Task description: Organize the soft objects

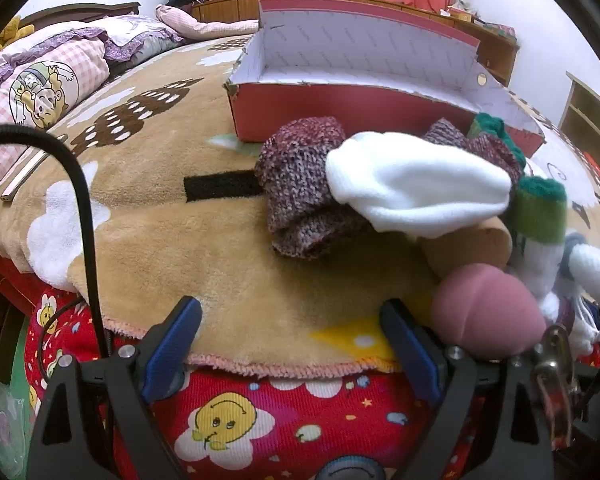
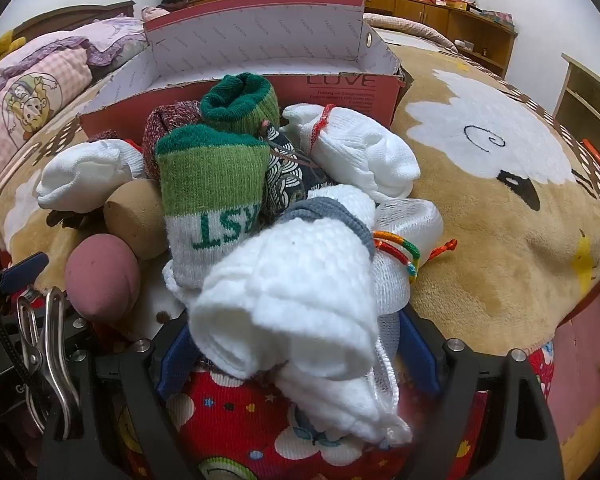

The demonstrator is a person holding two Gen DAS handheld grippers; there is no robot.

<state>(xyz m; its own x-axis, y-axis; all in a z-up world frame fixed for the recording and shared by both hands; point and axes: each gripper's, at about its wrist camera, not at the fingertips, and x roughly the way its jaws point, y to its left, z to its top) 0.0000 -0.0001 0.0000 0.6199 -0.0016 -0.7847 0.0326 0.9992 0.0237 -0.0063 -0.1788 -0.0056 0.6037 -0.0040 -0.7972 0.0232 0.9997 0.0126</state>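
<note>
A heap of rolled socks lies on the tan blanket in front of an open red cardboard box (image 1: 340, 104) (image 2: 352, 92). In the left wrist view I see a maroon knit sock (image 1: 300, 184), a white sock (image 1: 416, 184), a green-cuffed sock (image 1: 540, 208), a tan foam egg (image 1: 472, 248) and a pink foam egg (image 1: 488, 312). My left gripper (image 1: 290, 316) is open over bare blanket, left of the pink egg. My right gripper (image 2: 296, 344) is open, with a white knitted sock (image 2: 292, 300) lying between its blue fingers (image 2: 416, 352). Behind it stands the green-cuffed sock (image 2: 212, 200).
The blanket (image 2: 480, 240) with a sheep print spreads to the right; its edge drops to a red cartoon sheet (image 1: 260, 420). Pink quilts (image 1: 40, 80) lie at the far left. A metal clip (image 2: 48, 332) and a black cable (image 1: 84, 208) hang near the grippers.
</note>
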